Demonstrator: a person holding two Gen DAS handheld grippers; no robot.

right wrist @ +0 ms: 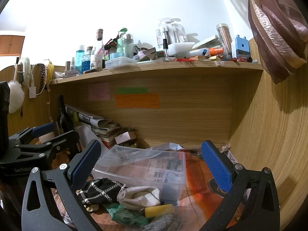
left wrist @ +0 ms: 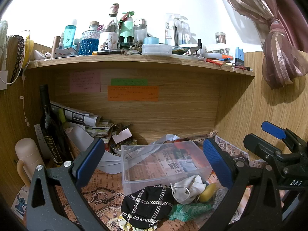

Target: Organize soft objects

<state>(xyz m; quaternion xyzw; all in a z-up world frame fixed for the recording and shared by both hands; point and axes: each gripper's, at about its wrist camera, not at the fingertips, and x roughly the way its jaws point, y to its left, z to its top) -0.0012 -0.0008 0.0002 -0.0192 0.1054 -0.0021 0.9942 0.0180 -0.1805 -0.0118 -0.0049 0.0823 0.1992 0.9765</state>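
Both claws, the left gripper (left wrist: 154, 165) and the right gripper (right wrist: 152, 169), hang wide open and empty above the soft heap just in front of the clear box (left wrist: 165, 163), where the chained black pouch (left wrist: 147, 206) could snag the white cloth (left wrist: 187, 190) and drag it along.

This is a lived-in room of a home, at a wood-grain desk nook. A shelf (left wrist: 134, 61) at 12 o'clock is crowded with toiletry bottles (left wrist: 69, 36), jars and pens. Coloured paper notes (left wrist: 132, 93) stick to the back panel below it. A tied-back curtain (left wrist: 279, 44) hangs at 2 o'clock, and a wine bottle (left wrist: 49, 127) stands beside stacked papers (left wrist: 84, 119) at 9 o'clock.
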